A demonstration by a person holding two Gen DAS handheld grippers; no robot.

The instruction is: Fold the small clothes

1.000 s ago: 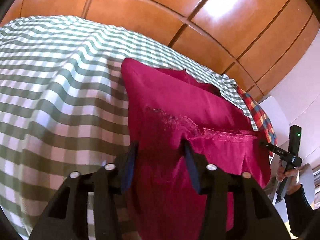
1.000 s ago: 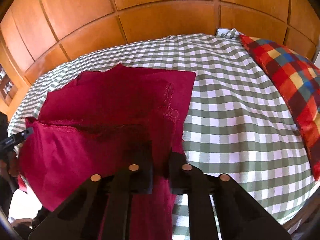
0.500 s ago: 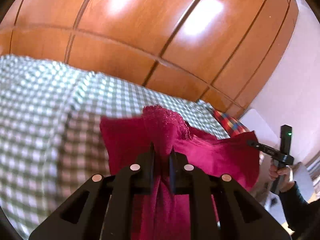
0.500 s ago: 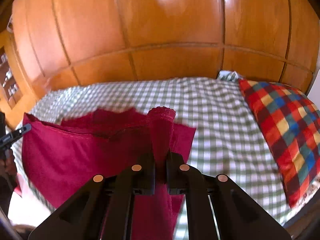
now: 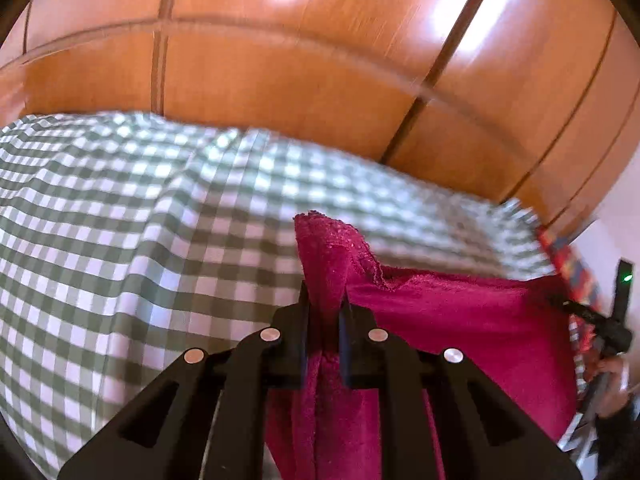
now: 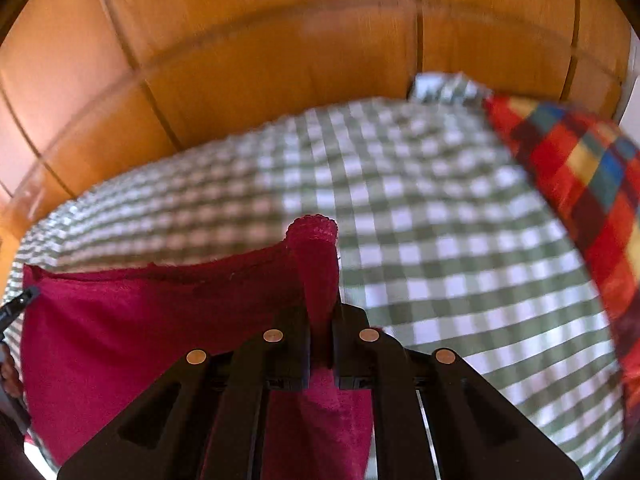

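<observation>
With your left gripper (image 5: 324, 312) and right gripper (image 6: 320, 312) each clamped on a corner of the crimson garment (image 5: 460, 320), you hold it lifted mid-fold, so next carry its edge toward the far side of the checked bedspread (image 6: 440, 240) and lay it flat.

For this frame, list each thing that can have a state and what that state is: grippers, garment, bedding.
left gripper: shut on the red garment's lace-edged corner.
right gripper: shut on the garment's other corner.
red garment: lifted, stretched between both grippers, lower part hanging down.
checked bedsheet: spread over the bed, slightly wrinkled.
plaid pillow: lying at the bed's right side.
</observation>
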